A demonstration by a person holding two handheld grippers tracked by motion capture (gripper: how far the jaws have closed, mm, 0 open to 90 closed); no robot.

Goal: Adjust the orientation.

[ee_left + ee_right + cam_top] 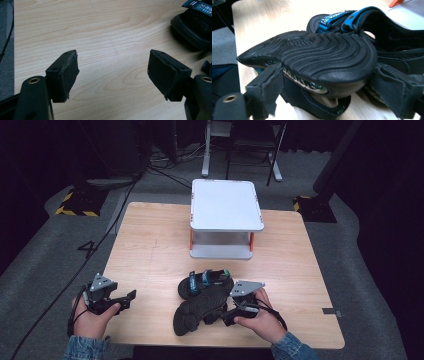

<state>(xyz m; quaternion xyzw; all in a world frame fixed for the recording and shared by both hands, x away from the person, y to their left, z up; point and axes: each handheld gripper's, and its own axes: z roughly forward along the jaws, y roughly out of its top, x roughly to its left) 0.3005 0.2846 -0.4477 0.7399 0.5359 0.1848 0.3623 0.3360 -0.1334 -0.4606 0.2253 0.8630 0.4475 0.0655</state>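
Wooden table (150, 245) carrying two sandals and a white stand

The overturned sandal (197, 312) is lying just beside the right gripper (227, 316), the strapped sandal (205, 282) is resting just past it, and the stand (226, 220) is sitting well beyond.

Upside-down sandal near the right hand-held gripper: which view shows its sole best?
The right gripper view: the upside-down sandal is close up, its ridged tread sharp, between the right hand-held gripper's pads. The high view shows it whole but small and dark. The left gripper view catches the other, upright sandal.
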